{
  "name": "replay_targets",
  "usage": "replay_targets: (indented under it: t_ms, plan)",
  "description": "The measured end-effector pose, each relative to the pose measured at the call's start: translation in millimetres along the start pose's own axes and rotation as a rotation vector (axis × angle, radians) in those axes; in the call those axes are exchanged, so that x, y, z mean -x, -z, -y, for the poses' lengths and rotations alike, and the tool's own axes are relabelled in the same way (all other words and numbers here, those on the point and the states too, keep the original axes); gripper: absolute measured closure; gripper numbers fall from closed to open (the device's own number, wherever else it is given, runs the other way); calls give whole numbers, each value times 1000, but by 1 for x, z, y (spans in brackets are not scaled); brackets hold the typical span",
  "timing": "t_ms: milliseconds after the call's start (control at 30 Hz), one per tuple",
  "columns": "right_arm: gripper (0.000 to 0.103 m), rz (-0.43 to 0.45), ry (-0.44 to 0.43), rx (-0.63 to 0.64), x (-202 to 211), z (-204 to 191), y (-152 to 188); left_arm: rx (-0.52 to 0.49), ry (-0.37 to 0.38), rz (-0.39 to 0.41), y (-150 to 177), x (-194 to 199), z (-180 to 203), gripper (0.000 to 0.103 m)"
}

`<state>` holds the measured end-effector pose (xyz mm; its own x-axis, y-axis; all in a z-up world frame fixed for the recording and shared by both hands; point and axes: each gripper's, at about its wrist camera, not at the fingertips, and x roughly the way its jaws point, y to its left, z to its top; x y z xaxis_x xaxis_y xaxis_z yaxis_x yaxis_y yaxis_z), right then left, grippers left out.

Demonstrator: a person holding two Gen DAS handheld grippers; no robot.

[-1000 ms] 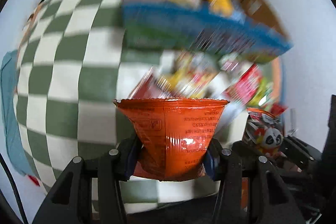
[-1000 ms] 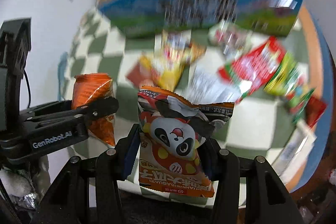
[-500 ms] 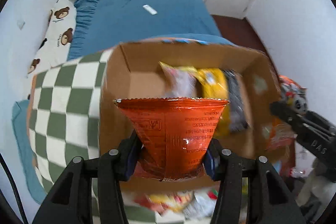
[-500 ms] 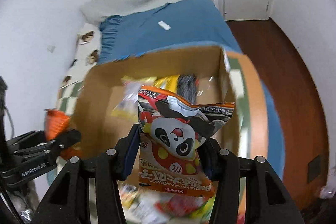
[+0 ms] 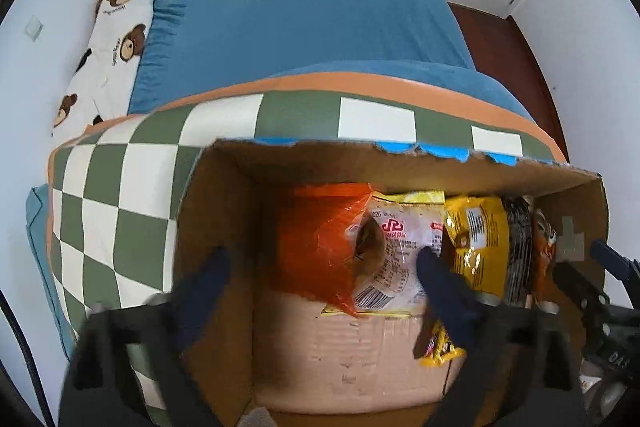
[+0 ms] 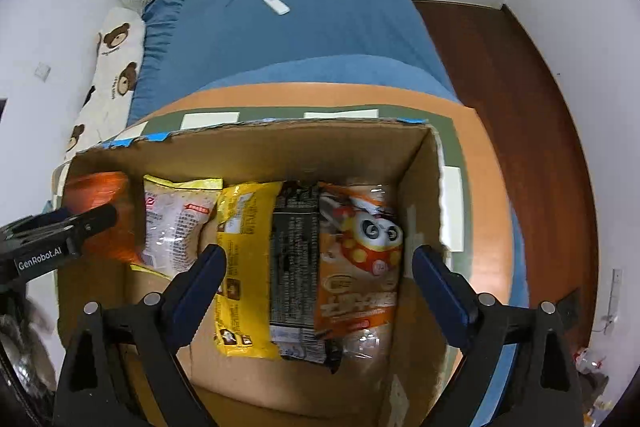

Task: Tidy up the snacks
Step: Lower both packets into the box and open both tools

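Both grippers hang over an open cardboard box (image 5: 240, 211) that sits on a green-and-white checkered mat (image 5: 100, 195) at the foot of a bed with a blue sheet (image 5: 300, 27).

From the left wrist, the left gripper (image 5: 324, 259) has just been opening; its jaws stand wide and released, blurred, with nothing pressed between them. Below them the orange snack bag (image 5: 316, 247) lies loose on the box floor against the far wall, toward the left end of the row. Just beside it on the right lie a white-and-clear packet (image 5: 400, 247), a yellow bag (image 5: 476, 243) and a dark packet (image 5: 518, 247). The right gripper (image 5: 592, 279) shows at the right edge.

From the right wrist, the right gripper (image 6: 320, 259) has likewise just been opening and is released, empty. The panda snack bag (image 6: 360, 259) lies free in the box near its right wall, touching the dark packet (image 6: 294, 267); the yellow bag (image 6: 244, 267), the white packet (image 6: 172, 223) and the orange bag (image 6: 100, 187) follow leftward. The left gripper (image 6: 60, 231) reaches in from the left edge, over the orange bag.
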<state>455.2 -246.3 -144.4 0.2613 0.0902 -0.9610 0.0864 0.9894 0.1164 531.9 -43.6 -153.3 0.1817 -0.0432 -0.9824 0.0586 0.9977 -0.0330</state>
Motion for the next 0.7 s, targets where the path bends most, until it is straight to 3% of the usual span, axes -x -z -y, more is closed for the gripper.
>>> replay_targets:
  t_ms: [367, 700]
  plan:
    - [5, -7, 13, 14, -9, -13, 14, 0, 0, 0, 31, -7, 4, 5]
    - [5, 5, 4, 2, -1, -12, 48, -2, 15, 64, 75, 17, 5, 5]
